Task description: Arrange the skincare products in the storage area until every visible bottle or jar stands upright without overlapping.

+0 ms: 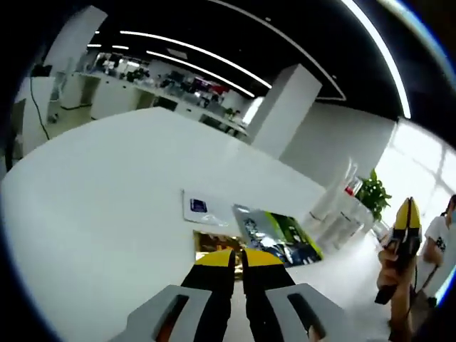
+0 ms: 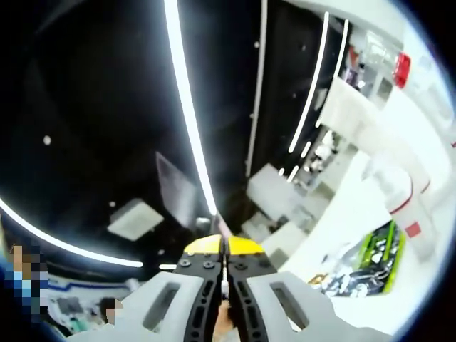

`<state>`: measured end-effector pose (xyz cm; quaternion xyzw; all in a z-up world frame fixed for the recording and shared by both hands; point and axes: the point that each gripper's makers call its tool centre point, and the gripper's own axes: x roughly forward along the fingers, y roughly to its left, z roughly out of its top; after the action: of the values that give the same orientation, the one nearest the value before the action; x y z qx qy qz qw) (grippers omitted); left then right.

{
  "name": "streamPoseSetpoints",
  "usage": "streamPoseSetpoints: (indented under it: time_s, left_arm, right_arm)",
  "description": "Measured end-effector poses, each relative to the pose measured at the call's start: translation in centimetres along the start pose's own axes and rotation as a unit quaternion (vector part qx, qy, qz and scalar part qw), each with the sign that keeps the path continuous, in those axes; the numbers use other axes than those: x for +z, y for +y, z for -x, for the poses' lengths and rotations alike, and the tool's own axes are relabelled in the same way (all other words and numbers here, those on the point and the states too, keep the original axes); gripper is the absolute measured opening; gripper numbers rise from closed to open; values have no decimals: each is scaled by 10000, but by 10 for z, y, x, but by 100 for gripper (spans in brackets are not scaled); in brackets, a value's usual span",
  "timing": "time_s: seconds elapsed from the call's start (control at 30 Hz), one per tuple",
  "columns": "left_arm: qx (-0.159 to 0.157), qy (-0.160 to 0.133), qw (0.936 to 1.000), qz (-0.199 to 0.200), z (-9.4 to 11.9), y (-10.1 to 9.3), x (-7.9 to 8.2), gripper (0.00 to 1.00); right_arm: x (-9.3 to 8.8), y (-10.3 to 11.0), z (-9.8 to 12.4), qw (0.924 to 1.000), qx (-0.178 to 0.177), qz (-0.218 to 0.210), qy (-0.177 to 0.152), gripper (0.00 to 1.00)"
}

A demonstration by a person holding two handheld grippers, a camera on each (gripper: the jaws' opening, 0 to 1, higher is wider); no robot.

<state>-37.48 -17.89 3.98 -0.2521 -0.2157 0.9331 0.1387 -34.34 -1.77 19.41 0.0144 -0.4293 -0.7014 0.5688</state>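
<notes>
With both sets of tongs, the left gripper (image 1: 239, 258) and the right gripper (image 2: 224, 249), closed and empty, the flat skincare packets (image 1: 274, 235) on the white table (image 1: 107, 185) looked light, slippery, and best pinched at an edge.

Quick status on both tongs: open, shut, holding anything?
Left tongs: shut, tips nearly together, nothing between them, above the flat packets on the white table.
Right tongs: shut, empty, pointed up at the ceiling.

Left gripper (image 1: 239, 258) low and level, jaws nearly closed, right gripper (image 2: 224, 246) tilted upward, jaws pressed together, held by a hand (image 1: 396, 265).
</notes>
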Motion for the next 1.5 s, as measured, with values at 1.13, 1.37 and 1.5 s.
streamPoseSetpoints:
  time_s: [1.13, 1.37, 1.5]
  left_arm:
    - [1251, 309, 9831, -1299, -8, 18, -14, 0]
    - [1299, 299, 9834, -1235, -6, 20, -15, 0]
    - [1376, 290, 9823, -1240, -4, 22, -14, 0]
  right_arm:
    - [5, -1, 6, 9985, -40, -455, -308, 0]
    - [-12, -10, 1, 9994, -319, -85, 136, 0]
    - [-18, -12, -1, 9991, -320, -62, 277, 0]
